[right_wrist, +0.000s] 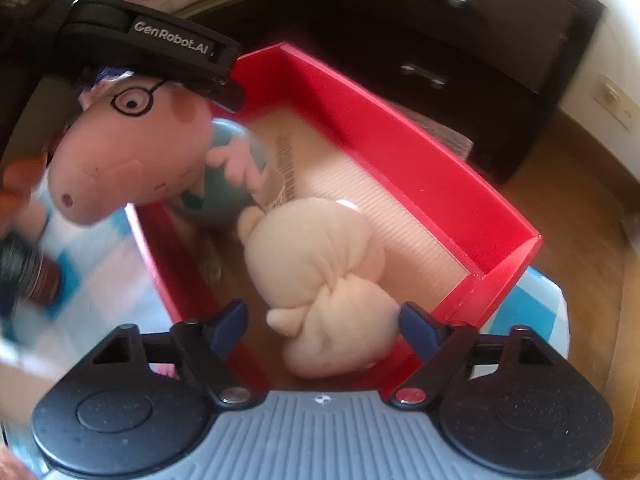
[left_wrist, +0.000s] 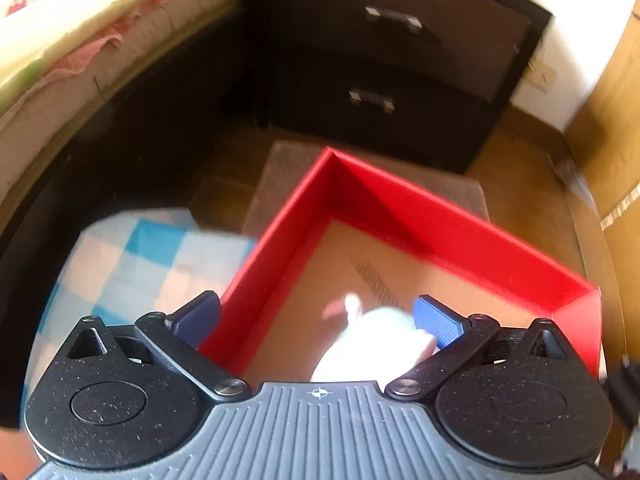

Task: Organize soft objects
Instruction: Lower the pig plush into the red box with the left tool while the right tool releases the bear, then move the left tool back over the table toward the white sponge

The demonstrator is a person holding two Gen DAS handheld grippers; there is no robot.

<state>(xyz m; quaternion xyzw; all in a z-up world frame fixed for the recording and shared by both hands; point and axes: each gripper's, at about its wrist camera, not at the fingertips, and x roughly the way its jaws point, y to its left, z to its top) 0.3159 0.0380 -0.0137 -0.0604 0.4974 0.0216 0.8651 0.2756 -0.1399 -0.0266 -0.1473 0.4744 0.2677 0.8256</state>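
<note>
A red box (left_wrist: pixel 400 208) with a cardboard-coloured floor lies open below both grippers. My left gripper (left_wrist: pixel 316 320) is open wide over it. A pale, blurred plush shape (left_wrist: pixel 372 344) lies between its blue pads (left_wrist: pixel 438 320), and the left pad stands well clear of it. In the right wrist view this is a pink pig toy (right_wrist: pixel 132 160) with round glasses and a teal body, just under the left gripper's black housing (right_wrist: pixel 160 40) at the red box (right_wrist: pixel 400 152). My right gripper (right_wrist: pixel 324 330) is open around a beige plush (right_wrist: pixel 316 264) that rests in the box.
The box sits partly on a blue-and-white checked cloth (left_wrist: pixel 132 264) and a brown stool (left_wrist: pixel 288 168). A dark two-drawer nightstand (left_wrist: pixel 400 60) stands behind. A bed with bedding (left_wrist: pixel 80 20) runs along the upper left. Wooden floor (left_wrist: pixel 520 184) lies to the right.
</note>
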